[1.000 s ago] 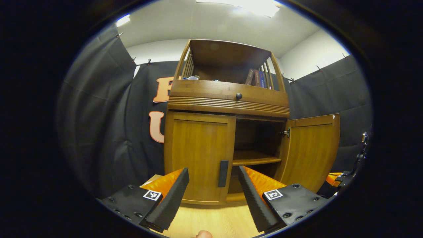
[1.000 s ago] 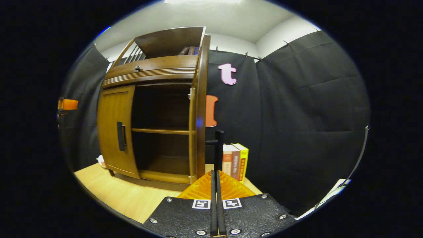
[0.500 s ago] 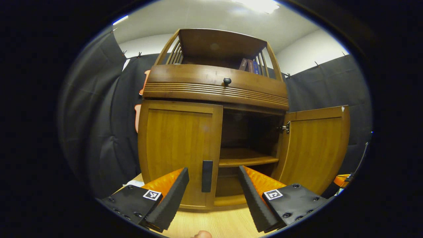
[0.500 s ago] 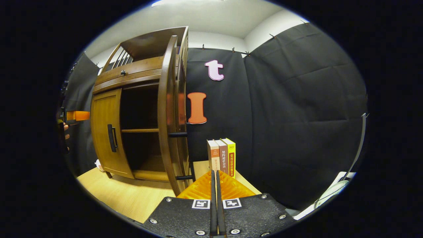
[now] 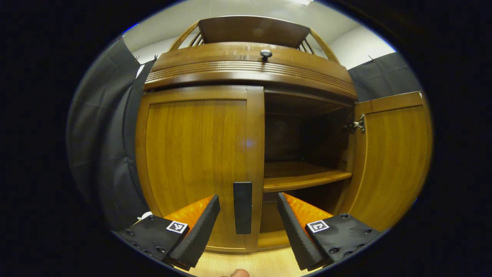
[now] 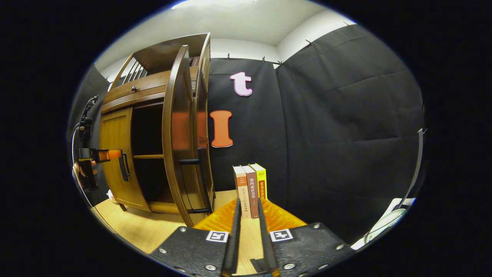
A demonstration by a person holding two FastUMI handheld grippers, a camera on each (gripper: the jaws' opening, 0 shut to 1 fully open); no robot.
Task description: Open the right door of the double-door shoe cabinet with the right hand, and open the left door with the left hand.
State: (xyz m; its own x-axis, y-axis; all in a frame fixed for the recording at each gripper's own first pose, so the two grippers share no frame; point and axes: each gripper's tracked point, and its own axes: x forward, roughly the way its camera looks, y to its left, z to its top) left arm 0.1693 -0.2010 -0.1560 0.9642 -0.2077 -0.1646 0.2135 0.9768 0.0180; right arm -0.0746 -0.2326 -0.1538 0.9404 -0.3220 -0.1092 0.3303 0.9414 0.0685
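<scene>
1. This is a staged recording booth, not a lived-in room: black cloth (image 6: 338,115) hangs as walls on every side, clipped up along its top edge.
2. Above the cloth show plain white walls and a white ceiling (image 6: 246,23) with a bright light, as in a lab or studio.
3. Home furnishings stand as props: a wooden shoe cabinet (image 5: 250,69) with a drawer knob (image 5: 265,54) sits on a light wood desk (image 6: 134,227).
4. Three upright books (image 6: 250,188) stand on the desk beside the cabinet, against the cloth.
</scene>
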